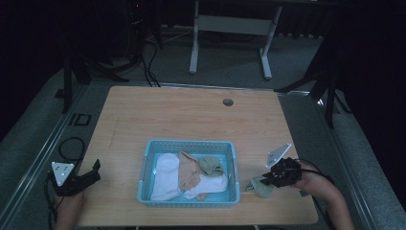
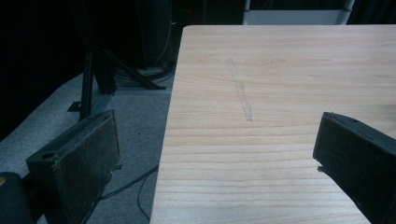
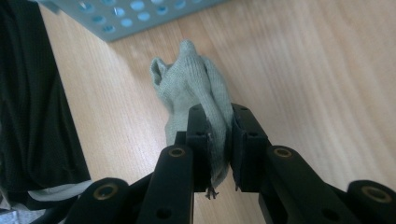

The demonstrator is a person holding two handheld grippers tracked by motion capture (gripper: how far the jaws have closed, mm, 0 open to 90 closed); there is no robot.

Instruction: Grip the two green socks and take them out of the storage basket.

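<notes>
Dark floor and black stands surround a pale wooden worktop (image 1: 191,115), which has a small round hole (image 1: 228,102) close to its far edge. Near the middle of the near edge stands a light blue basket (image 1: 186,144) with perforated walls; inside it lie a white sock (image 1: 165,176), a beige sock (image 1: 190,173) and a rolled green sock (image 1: 210,165).

Just beside the basket's right wall, near the front right corner of the worktop, the right gripper (image 3: 219,140) holds a grey-green sock (image 3: 189,88). In the right gripper view its jaws stand almost closed and they pinch one end of this sock between the pads. The rest of the sock extends forward beyond the jaw tips and its far end lies on the wood, a little apart from the basket wall. In the high view the same sock (image 1: 259,186) shows to the left of the jaws, between them and the basket.

At the front left corner the left gripper (image 1: 91,172) is over the worktop edge. Its jaws stand wide open with nothing between them, and bare wood lies ahead.
</notes>
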